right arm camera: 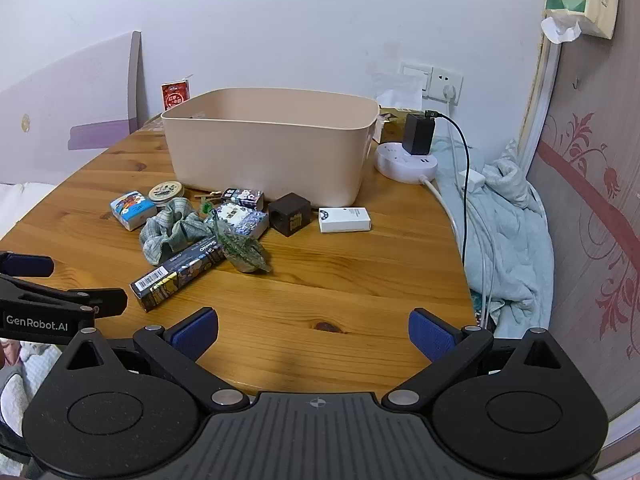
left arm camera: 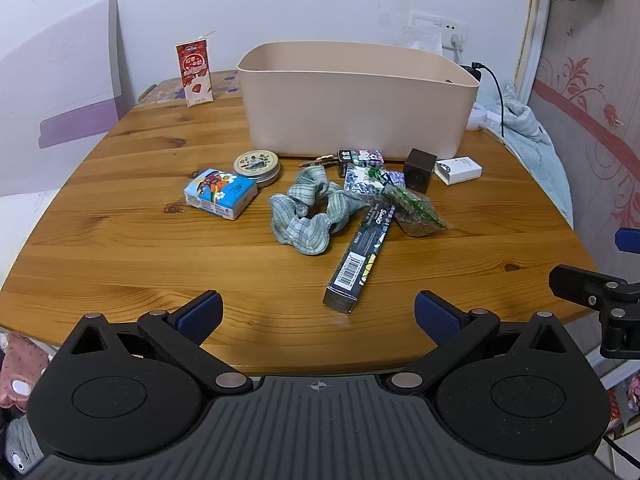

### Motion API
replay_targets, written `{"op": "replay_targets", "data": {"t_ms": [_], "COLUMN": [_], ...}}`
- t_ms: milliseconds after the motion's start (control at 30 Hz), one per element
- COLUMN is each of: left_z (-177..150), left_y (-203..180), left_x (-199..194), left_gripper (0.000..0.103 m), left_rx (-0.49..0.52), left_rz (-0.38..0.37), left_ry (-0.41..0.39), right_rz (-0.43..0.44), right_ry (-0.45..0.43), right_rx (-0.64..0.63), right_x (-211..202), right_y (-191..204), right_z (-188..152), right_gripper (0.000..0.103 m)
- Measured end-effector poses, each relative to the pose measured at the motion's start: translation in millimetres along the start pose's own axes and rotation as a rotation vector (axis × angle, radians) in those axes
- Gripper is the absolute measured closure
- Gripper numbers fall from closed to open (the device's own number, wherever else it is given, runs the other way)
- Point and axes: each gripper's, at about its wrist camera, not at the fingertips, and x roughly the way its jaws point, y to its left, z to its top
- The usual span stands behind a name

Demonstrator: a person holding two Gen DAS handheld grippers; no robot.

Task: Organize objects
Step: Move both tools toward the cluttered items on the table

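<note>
A beige bin (left arm camera: pixel 356 116) (right arm camera: pixel 268 160) stands at the back of the wooden table (left arm camera: pixel 120 240). In front of it lie a long dark box (left arm camera: pixel 360 256) (right arm camera: pixel 176 276), a green scrunchie (left arm camera: pixel 312 212) (right arm camera: pixel 172 232), a blue tissue pack (left arm camera: pixel 220 192) (right arm camera: pixel 132 210), a round tin (left arm camera: pixel 258 166) (right arm camera: pixel 166 192), a green packet (left arm camera: pixel 416 212) (right arm camera: pixel 242 250), a dark cube (left arm camera: pixel 418 170) (right arm camera: pixel 290 214) and a white box (left arm camera: pixel 458 170) (right arm camera: pixel 344 220). My left gripper (left arm camera: pixel 318 314) and right gripper (right arm camera: pixel 314 334) are open and empty at the table's near edge.
A red milk carton (left arm camera: pixel 195 72) stands at the back left. A white power strip (right arm camera: pixel 404 164) with a black charger and cables sits to the right of the bin. A light blanket (right arm camera: pixel 508 224) lies off the table's right edge. Patterned small boxes (left arm camera: pixel 368 172) lie by the bin.
</note>
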Motion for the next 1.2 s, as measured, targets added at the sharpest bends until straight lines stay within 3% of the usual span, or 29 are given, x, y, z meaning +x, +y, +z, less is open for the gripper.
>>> {"op": "replay_targets", "data": {"t_ms": [667,1200], "left_z": [2.5,9.2], "left_y": [3.5,1.3], "left_x": [6.5,24.2], "left_gripper": [0.0,0.0], "left_rx": [-0.005,0.013], "left_rz": [-0.002,-0.034], "left_ry": [0.02,0.025], "right_rz": [0.012,0.064], "right_ry": [-0.009,0.023], "right_rx": [-0.027,-0.029], "right_x": [3.8,31.7], "right_y": [2.8,-4.4], "right_z": [0.7,5.6], "right_gripper": [0.0,0.0]}}
